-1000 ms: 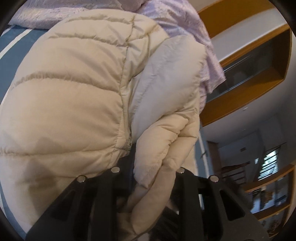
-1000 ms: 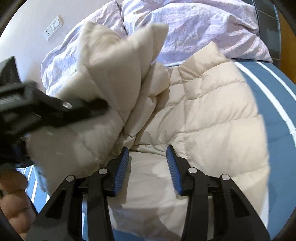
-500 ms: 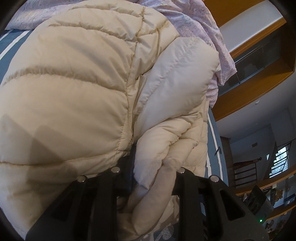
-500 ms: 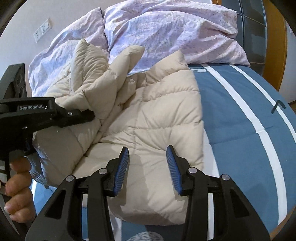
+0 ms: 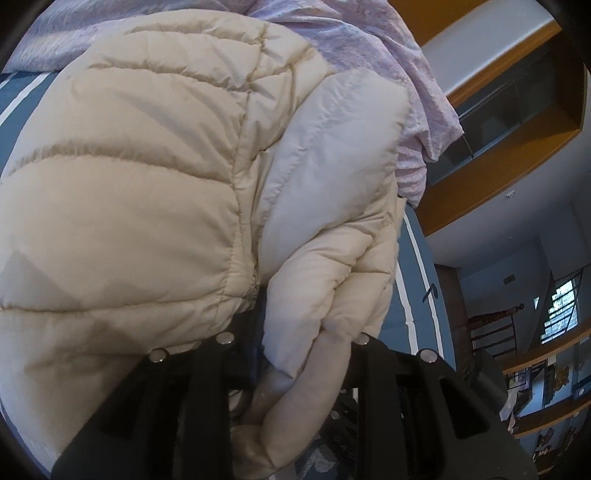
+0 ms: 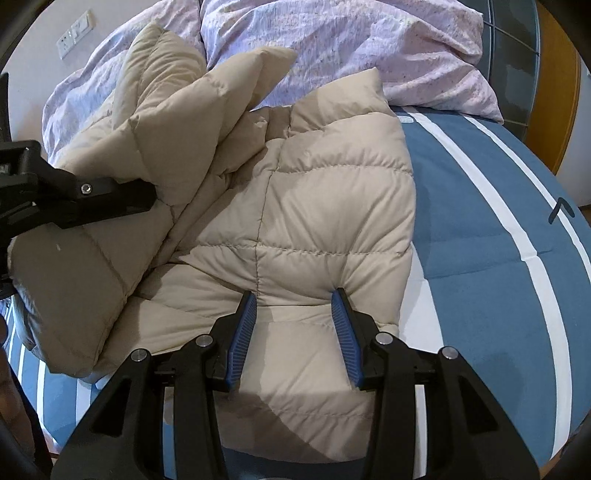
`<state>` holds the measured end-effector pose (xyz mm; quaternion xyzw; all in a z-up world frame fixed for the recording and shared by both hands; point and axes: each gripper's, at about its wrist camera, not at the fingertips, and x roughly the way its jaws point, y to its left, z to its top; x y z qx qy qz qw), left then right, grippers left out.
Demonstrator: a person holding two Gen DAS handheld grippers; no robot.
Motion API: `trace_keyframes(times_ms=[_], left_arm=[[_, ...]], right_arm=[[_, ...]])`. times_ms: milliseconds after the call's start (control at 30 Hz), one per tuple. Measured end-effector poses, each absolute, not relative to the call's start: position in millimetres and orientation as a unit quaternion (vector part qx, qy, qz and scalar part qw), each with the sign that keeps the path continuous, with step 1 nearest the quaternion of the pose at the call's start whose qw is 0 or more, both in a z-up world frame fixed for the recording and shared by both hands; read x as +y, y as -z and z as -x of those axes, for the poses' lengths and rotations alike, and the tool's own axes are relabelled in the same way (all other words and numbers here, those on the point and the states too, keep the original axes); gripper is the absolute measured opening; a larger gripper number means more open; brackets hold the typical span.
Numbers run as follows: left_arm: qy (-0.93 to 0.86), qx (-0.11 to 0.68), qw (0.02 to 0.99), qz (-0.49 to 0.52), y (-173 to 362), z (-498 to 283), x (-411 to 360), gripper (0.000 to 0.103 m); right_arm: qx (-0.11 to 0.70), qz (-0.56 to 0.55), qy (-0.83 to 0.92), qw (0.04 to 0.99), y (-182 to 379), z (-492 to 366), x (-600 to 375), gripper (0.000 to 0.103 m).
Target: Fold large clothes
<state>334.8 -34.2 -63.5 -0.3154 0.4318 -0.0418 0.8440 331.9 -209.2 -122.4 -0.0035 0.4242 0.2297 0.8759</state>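
Observation:
A cream quilted down jacket (image 6: 314,206) lies on the blue bed with white stripes (image 6: 491,236). My left gripper (image 5: 295,332) is shut on a bunched fold of the jacket (image 5: 155,192) and holds its left side lifted; the gripper also shows at the left of the right wrist view (image 6: 147,195). Its fingertips are hidden in the fabric. My right gripper (image 6: 295,295) is open, blue pads apart, with both fingertips pressed into the jacket's near part.
A crumpled lilac duvet (image 6: 351,48) lies at the head of the bed behind the jacket. A wall socket (image 6: 74,33) is at upper left. Wooden shelving (image 5: 517,122) and a stair railing (image 5: 495,325) stand beyond the bed's right side.
My right gripper has come down and forward until its tips press on the jacket. The left gripper has kept its hold and lowered the lifted fold toward the bed.

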Motion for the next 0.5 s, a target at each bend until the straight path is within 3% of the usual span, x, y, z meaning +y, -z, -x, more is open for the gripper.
trace_keyframes(times_ms=[500], left_arm=[[0.09,0.426,0.847,0.306,54.4,-331.5,-69.3,0.025]], right_arm=[[0.426,-0.049,-0.248,0.869,124.5,-338.8,-223.2,0.044]])
